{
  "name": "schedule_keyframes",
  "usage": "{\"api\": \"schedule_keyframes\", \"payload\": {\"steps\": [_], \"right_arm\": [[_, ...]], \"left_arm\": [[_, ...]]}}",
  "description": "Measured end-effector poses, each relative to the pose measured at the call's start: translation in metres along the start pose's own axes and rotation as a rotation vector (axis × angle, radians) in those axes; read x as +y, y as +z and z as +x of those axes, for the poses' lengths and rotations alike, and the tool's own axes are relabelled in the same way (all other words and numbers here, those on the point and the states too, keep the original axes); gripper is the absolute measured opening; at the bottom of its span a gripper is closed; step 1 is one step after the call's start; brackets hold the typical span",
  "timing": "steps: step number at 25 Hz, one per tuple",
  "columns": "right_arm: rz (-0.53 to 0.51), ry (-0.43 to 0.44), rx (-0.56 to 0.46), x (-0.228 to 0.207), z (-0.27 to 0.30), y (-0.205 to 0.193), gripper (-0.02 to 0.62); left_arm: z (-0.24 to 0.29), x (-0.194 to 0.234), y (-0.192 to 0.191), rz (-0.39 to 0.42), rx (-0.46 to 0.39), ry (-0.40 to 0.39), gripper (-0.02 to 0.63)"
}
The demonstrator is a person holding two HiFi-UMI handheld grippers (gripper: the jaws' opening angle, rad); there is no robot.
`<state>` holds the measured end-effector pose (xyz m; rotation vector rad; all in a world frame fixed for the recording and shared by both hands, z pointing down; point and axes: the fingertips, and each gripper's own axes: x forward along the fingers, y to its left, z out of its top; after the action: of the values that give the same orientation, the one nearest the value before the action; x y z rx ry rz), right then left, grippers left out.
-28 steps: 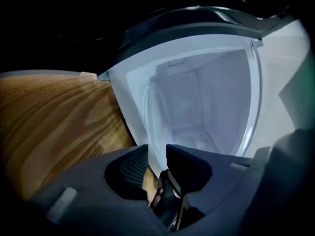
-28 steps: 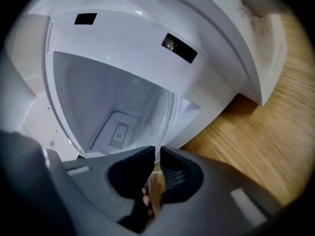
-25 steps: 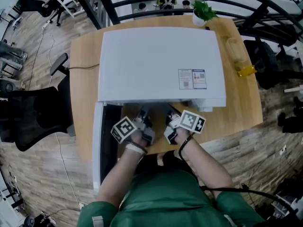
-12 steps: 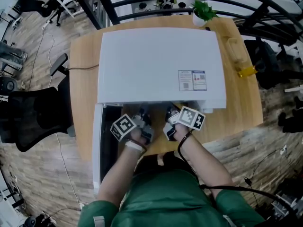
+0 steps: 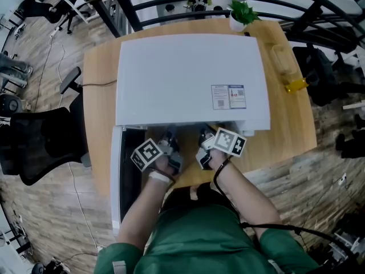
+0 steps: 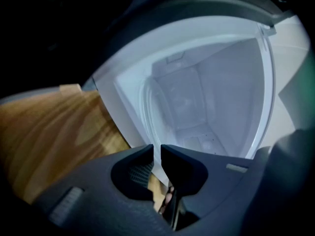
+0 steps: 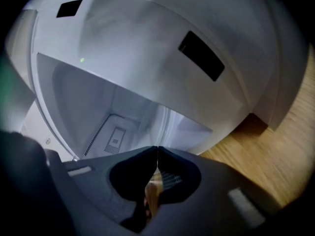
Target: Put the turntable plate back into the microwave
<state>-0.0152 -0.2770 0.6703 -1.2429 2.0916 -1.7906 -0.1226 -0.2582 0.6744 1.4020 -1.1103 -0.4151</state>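
The white microwave (image 5: 191, 79) stands on the wooden table with its door (image 5: 117, 176) swung open to the left. Both grippers reach into its front opening side by side. My left gripper (image 5: 169, 143) (image 6: 157, 149) is shut on the rim of the clear glass turntable plate (image 6: 150, 112), which curves away into the white cavity. My right gripper (image 5: 204, 138) (image 7: 157, 151) has its tips pressed together; the plate's glassy edge (image 7: 170, 122) shows just beyond them, and I cannot tell whether it is pinched. The head view hides the plate under the microwave's top.
The wooden table (image 5: 285, 130) has a bare strip to the microwave's right. A small potted plant (image 5: 242, 13) and a yellow object (image 5: 296, 86) sit at its far right side. A black office chair (image 5: 34, 147) stands left of the table.
Both hands stay at the microwave's mouth with almost no shift in the head view. The jaws are hidden under the microwave's edge there.
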Motion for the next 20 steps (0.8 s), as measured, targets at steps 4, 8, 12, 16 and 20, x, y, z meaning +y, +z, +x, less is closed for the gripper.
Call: {"api": "schedule_keyframes", "payload": {"steps": [4,8,12,16,20], "right_arm": [[-0.018,0.000,0.001,0.002,-0.001,0.002,0.017],[-0.025,-0.020,0.003,0.001,-0.001,0.005,0.017],[-0.015,-0.017,-0.005,0.000,-0.001,0.007,0.017],[-0.009,-0.020,-0.005,-0.002,-0.002,0.004,0.017],[-0.010,-0.022,-0.010,-0.002,-0.005,0.003,0.017]], "left_arm": [[-0.008,0.005,0.018,0.002,-0.074,0.036,0.051],[-0.006,0.003,0.019,0.011,-0.078,0.040,0.046],[-0.001,0.000,0.019,0.000,-0.084,0.029,0.044],[0.010,-0.006,0.011,0.046,-0.030,0.016,0.046],[0.006,-0.004,0.002,0.041,-0.018,0.008,0.048]]}}
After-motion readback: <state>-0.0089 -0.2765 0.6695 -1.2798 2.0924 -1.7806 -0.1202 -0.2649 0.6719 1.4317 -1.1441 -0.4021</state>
